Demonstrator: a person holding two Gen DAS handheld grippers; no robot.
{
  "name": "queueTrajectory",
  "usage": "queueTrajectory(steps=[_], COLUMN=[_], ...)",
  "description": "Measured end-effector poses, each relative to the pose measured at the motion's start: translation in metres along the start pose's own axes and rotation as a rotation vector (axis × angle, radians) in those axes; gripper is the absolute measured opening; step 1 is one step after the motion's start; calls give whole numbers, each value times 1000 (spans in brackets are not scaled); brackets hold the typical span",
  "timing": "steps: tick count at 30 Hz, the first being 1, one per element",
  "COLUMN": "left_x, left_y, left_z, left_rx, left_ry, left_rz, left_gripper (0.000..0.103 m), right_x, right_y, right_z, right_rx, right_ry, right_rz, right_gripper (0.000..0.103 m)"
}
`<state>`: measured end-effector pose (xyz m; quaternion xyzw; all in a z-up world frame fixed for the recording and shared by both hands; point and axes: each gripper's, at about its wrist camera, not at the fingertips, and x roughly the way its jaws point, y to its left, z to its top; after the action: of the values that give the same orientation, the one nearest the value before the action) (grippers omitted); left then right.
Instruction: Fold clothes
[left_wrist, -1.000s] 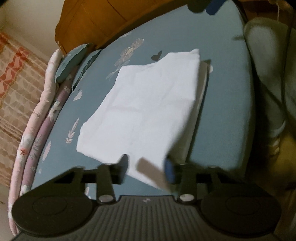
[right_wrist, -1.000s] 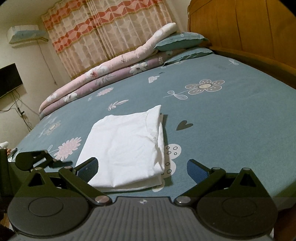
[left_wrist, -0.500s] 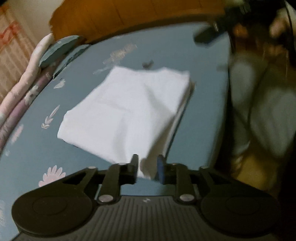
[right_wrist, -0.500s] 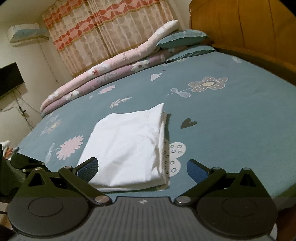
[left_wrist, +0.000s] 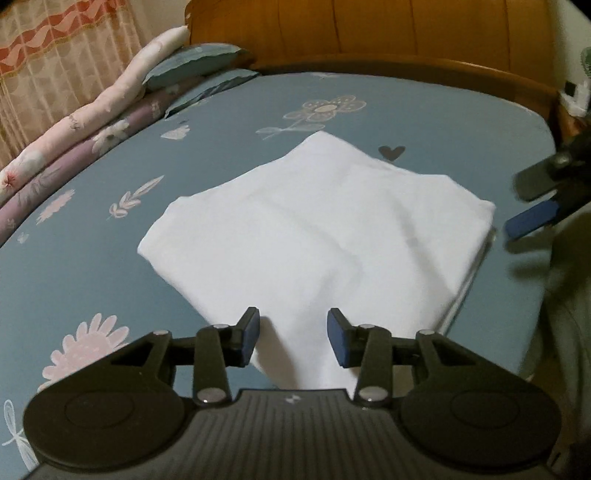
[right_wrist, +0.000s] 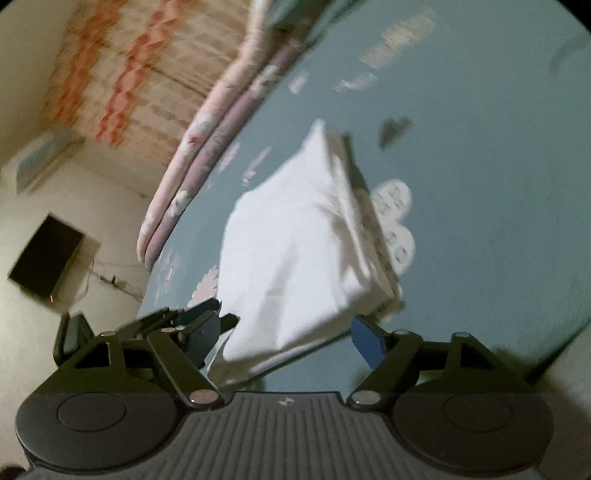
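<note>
Already the white garment (left_wrist: 317, 236) lies on the bed (left_wrist: 480, 140) as a compact, several-layered square, near the bed's close edge, so most of the folding looks done. What seems left, as a judgement, is at most one more fold or a tidy-up of the near corner, which droops off the stack toward the left gripper (left_wrist: 293, 341).

That gripper's jaws stand apart with the garment's near corner between them; the pads do not seem to press it, so the cloth looks released rather than held. The jaws have just been opening. The right gripper (right_wrist: 291, 332) has its jaws wide, either side of the garment's near edge and not clamping it; they have just been closing a little.

Against the frames from a second ago, the left gripper's view has swung round: the garment then sat tilted with its corner pinched between narrow jaws, and now it lies squarer with the jaws spread. The right gripper's view, level and sharp then, is now rolled over and blurred, closer to the cloth, and the left gripper shows beside it at its left.
</note>
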<state>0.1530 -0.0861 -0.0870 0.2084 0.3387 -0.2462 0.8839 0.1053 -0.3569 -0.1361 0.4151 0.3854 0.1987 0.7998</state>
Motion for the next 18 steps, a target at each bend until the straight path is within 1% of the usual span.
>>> queueTrajectory(steps=[2, 4, 5, 6, 7, 8, 9, 10, 11, 14, 17, 18], left_x=[-7, -16, -18, -18, -18, -17, -15, -14, -13, -12, -19, -22], left_y=[0, -1, -2, -4, -5, -7, -10, -12, -14, -17, -20, -21], left_z=[-1, -2, -3, -4, -5, -7, -9, -11, -14, -21, -20, -20], left_rx=[-3, -3, 2, 6, 9, 12, 14, 15, 12, -1, 21, 28], left_ry=[-23, -46, -49, -45, -41, -34, -21, -10, 0, 24, 32, 35], left_rz=[2, 10, 7, -3, -12, -18, -16, -18, -25, -43, -49, -52], left_gripper=[49, 57, 59, 61, 62, 62, 62, 62, 62, 63, 63, 64], right_x=[6, 9, 11, 12, 14, 16, 17, 16, 14, 7, 7, 6], right_y=[-7, -9, -8, -8, -8, -7, -8, -9, -9, -11, -15, -15], right_z=[0, 2, 4, 5, 6, 7, 7, 6, 6, 8, 10, 11], right_rx=[40, 46, 40, 22, -1, -27, -39, -44, -48, -51, -49, -47], right_ry=[1, -19, -32, -44, -54, -64, -73, -82, -90, -102, -88, -84], right_rz=[16, 29, 28, 17, 2, -30, -61, -87, -98, -109, -138, -140], right_gripper=[77, 73, 72, 71, 68, 63, 46, 23, 12, 11, 12, 14])
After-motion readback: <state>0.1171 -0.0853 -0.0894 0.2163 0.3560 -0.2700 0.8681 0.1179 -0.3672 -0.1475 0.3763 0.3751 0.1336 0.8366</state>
